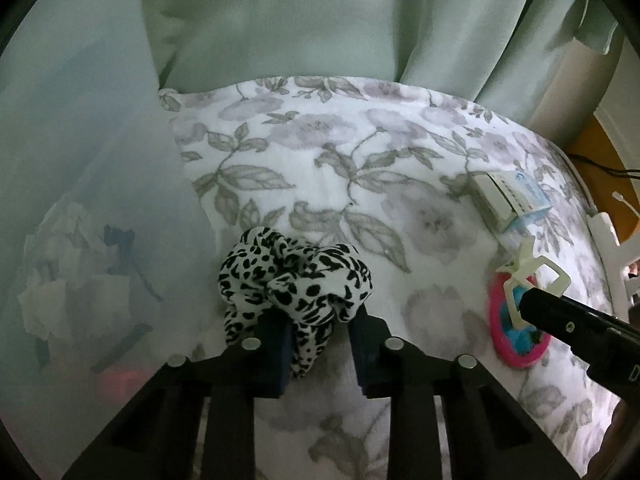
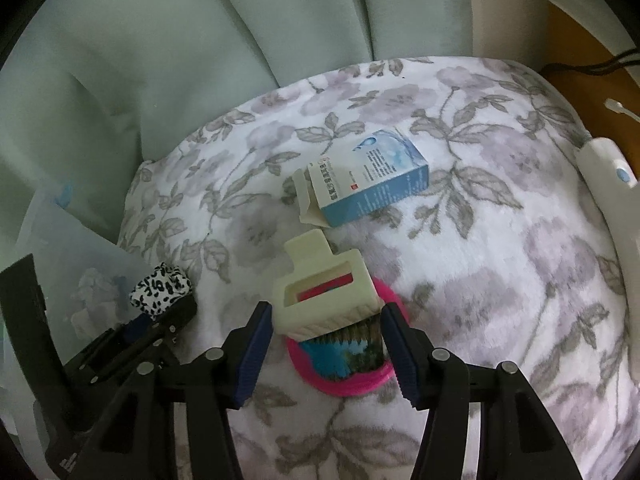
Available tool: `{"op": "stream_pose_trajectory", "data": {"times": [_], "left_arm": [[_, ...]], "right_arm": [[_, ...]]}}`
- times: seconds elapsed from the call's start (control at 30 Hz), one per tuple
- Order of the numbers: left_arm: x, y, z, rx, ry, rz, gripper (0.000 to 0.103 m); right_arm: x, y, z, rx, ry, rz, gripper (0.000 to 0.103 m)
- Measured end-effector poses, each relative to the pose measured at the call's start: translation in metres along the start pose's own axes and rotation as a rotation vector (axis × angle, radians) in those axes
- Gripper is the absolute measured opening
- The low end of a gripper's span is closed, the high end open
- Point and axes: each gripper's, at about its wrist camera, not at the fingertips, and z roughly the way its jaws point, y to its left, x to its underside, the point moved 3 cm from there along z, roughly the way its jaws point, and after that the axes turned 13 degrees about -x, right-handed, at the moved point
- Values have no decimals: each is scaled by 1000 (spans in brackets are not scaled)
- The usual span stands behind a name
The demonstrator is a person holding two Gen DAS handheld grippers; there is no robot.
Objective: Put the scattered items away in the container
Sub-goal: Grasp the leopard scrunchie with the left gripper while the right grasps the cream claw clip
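My left gripper (image 1: 320,344) is shut on a black-and-white leopard-print scrunchie (image 1: 294,276), held just above the floral blanket (image 1: 320,152); it also shows in the right wrist view (image 2: 160,288). My right gripper (image 2: 326,344) has its jaws around a cream hair claw clip (image 2: 324,288) that lies on a pink round mirror (image 2: 344,368); whether the pads touch it I cannot tell. A blue-and-white carton (image 2: 368,184) with an open flap lies beyond the clip. The translucent container (image 1: 80,200), with crumpled white items inside, stands at the left.
Pale green curtains (image 1: 320,20) hang behind the blanket. A white device with a blue button (image 2: 612,176) and black cables (image 2: 600,64) lie at the right edge over an orange floor.
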Motion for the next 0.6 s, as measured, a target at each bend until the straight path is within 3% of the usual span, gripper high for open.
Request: {"op": "stream_pose_trajectory", "data": {"times": [0.03,0.07,0.3,0.43,0.5,0.57,0.6], "left_arm": [[3,-2,-2,5,3,8,22],[6,-4,-5,11,7,17,22],[32,-19,-30,46,22,70,18],[35,-18,-43,47,10,62,18],[35,-17,-45,47,6,59,17],[34,-16,-45,48,6,57,17],[33,-16,-45,48,6,56,17]], "right_arm": [[2,-1,-3,0,-2,6,52],[3,-2,-4,-2,2,14,35],[23,-10,-23,-7,7,63,30],[23,-7,-39,-8,-38,36,31],[20,-5,-43,-8,-50,18,38],[16,-3,-43,-17,-60,14,56],[14,-3,-43,-23,-65,13,57]]}}
